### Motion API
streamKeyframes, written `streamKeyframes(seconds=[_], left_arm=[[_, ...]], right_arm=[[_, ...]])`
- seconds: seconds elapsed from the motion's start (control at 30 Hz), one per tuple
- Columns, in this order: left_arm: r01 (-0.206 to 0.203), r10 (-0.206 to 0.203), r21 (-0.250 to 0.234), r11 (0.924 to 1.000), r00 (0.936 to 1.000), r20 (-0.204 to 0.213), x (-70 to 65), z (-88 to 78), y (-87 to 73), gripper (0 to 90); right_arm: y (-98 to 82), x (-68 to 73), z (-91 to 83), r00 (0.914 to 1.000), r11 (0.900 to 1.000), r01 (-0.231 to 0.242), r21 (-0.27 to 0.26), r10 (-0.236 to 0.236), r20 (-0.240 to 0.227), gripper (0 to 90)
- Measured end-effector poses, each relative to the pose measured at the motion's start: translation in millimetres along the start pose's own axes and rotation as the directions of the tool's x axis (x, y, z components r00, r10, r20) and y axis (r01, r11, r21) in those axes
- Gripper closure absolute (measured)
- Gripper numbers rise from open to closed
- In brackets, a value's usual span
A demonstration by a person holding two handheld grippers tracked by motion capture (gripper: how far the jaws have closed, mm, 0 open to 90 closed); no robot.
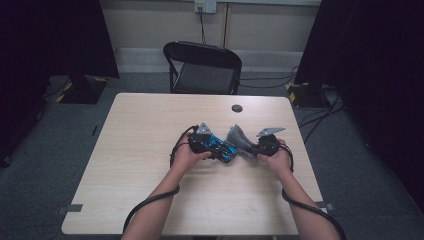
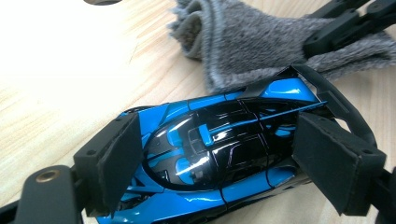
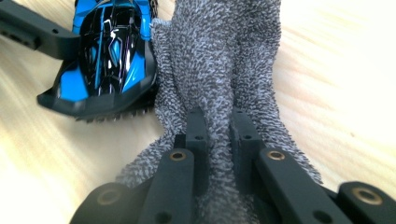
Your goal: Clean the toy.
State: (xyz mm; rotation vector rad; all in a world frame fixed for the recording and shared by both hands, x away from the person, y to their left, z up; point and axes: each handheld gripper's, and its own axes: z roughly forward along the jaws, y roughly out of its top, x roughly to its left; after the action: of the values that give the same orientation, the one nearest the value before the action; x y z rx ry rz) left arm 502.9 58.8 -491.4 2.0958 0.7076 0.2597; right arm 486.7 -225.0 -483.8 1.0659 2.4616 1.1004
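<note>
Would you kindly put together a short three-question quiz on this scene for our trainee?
1. True or false: the left tool grips a blue and black toy car.
2. What does the right tool pinch? A) a sponge B) a grey cloth C) a cable
3. Fill in: behind the table stands a black folding ____.

Key
1. True: its pads press the car's two sides.
2. B: the jaws are shut on a fold of it.
3. chair.

Glossy blue toy car (image 2: 219,154) with black panels, speckled grey cloth (image 3: 219,65), pale wood-grain table (image 1: 150,125)
</note>
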Motion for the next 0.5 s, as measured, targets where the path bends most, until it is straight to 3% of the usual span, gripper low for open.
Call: streamKeyframes(seconds=[0.23,0.5], left_arm=[[-0.001,0.001,-0.002,1.0000,1.0000,-0.002,0.3,-0.3,-0.5,15.9],[-0.001,0.001,-0.006,1.0000,1.0000,-0.001,0.3,-0.8,-1.6,16.0]], right_arm=[[-7.8,-3.0,-14.9,0.9983,0.998,-0.057,-0.025,0.057,-0.005,81.5],[4.2,-11.1,-22.6,0.9961,0.994,-0.082,-0.074,0.085,0.026,81.7]])
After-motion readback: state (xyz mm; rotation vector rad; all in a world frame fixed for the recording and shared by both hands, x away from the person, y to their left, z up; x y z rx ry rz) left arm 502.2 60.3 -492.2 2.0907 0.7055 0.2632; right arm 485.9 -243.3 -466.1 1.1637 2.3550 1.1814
